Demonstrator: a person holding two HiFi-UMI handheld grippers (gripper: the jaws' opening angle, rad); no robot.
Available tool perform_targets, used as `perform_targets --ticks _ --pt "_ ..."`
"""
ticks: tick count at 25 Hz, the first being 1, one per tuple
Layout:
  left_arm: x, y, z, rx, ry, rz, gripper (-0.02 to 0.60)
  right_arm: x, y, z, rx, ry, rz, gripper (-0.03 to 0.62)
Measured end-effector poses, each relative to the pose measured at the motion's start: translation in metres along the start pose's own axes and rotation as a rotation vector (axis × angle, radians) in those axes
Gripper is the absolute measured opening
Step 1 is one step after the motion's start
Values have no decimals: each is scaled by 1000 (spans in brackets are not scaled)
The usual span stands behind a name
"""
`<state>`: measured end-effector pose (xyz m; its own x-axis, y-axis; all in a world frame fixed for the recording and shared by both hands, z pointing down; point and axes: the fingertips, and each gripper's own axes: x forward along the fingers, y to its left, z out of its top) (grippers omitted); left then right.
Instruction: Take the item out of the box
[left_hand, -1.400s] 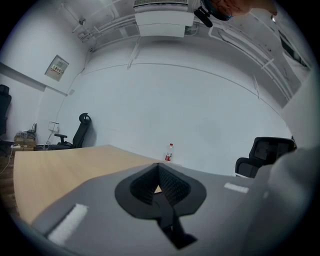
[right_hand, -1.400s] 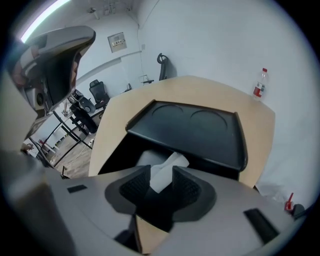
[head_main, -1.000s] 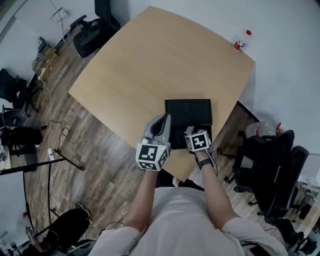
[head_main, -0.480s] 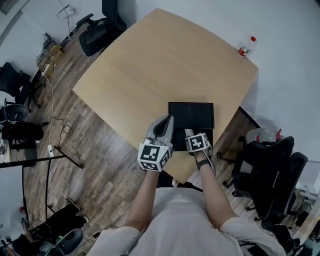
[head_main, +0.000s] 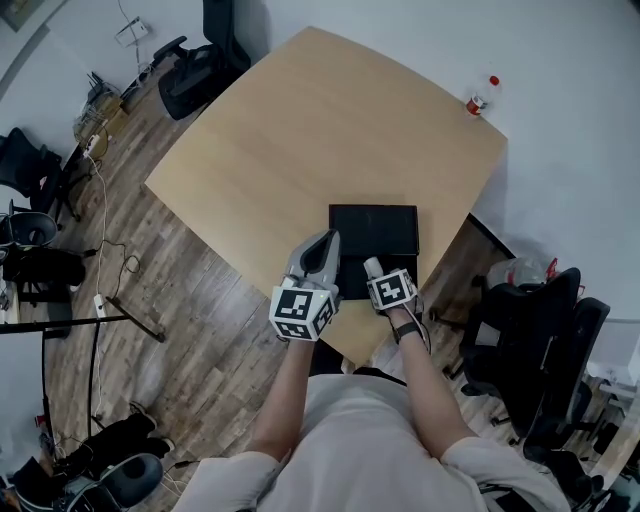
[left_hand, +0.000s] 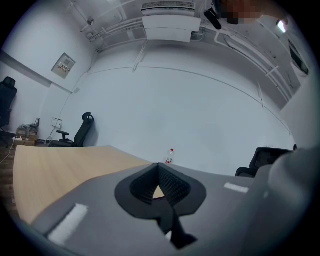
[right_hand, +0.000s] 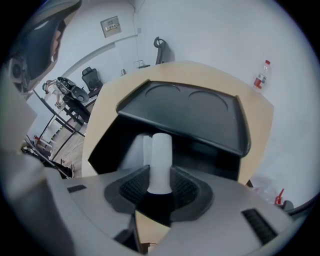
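A black box (head_main: 374, 230) lies open near the table's front edge, its lid (right_hand: 200, 112) laid back flat with two round hollows in it. My right gripper (right_hand: 160, 186) is over the box's near half. Its jaws are closing, and a white tube (right_hand: 161, 155) stands between the pads, which touch its sides. From the head view the white tube (head_main: 372, 266) sticks out past the right gripper (head_main: 380, 275). My left gripper (head_main: 320, 252) hangs beside the box's left edge with nothing in it. Its jaws meet at the tips in the left gripper (left_hand: 159, 167) view.
A small bottle with a red cap (head_main: 478, 97) stands at the table's far right corner. The light wooden table (head_main: 320, 130) stretches away beyond the box. Black office chairs (head_main: 540, 340) stand at the right, and another chair (head_main: 195, 65) with cables at the far left.
Both grippers stay at the box's near edge with hardly any shift. The white tube shows more plainly at the right gripper's tip.
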<state>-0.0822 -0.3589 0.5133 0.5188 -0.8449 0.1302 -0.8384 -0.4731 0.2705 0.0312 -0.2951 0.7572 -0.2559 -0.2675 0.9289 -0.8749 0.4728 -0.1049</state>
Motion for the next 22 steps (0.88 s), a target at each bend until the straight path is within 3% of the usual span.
perform_targets --ticks 6,17,22 --pt "-7 -9 3 -20 -9 13 6 -32 -1 10 25 -101 16 135" --pt "-16 -37 28 26 -53 -2 6 -126 -14 68 62 -396 38 133" --pt "-18 -44 38 44 -69 10 6 -173 -22 92 52 -552 5 133"
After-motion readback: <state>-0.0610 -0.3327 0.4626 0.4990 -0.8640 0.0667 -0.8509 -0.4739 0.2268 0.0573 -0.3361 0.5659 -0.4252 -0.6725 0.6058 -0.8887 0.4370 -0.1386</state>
